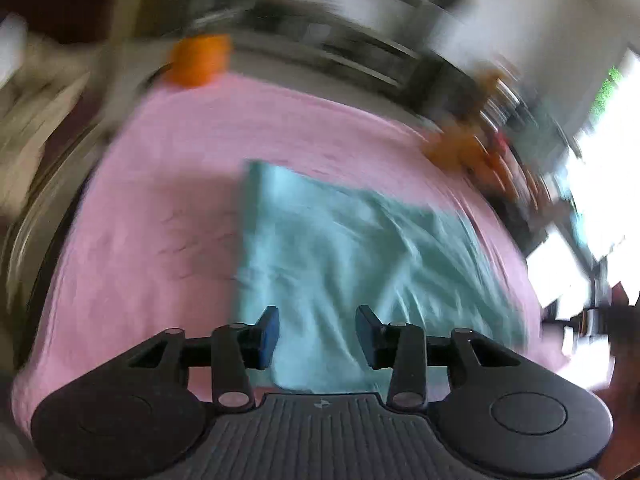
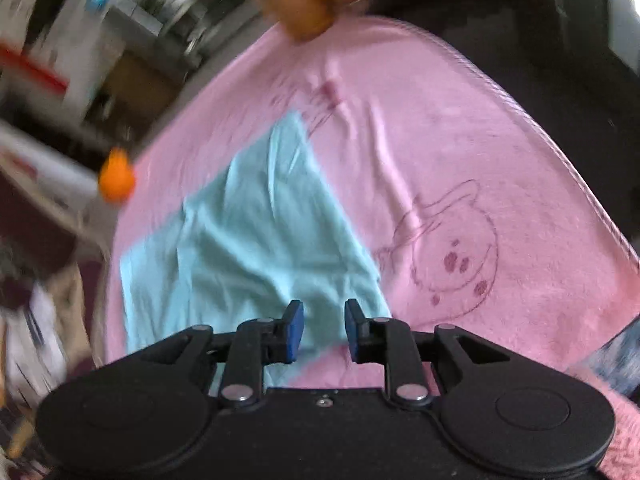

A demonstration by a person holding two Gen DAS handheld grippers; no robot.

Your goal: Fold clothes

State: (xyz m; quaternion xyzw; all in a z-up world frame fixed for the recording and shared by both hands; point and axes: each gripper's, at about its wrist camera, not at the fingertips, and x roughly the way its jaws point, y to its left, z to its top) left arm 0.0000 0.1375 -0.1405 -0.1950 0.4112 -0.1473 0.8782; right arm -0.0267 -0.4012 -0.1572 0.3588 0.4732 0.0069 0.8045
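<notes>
One teal garment [image 2: 256, 240], one pink towel [image 2: 460, 140]

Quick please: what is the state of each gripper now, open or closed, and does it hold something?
Left gripper: jaws open, holding nothing; the light blue garment lies beneath.
Right gripper: jaws open with a narrower gap, holding nothing.

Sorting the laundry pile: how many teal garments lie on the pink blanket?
1. The teal garment lies on the pink blanket, just ahead of both tools; more could be hidden outside these views.
</notes>
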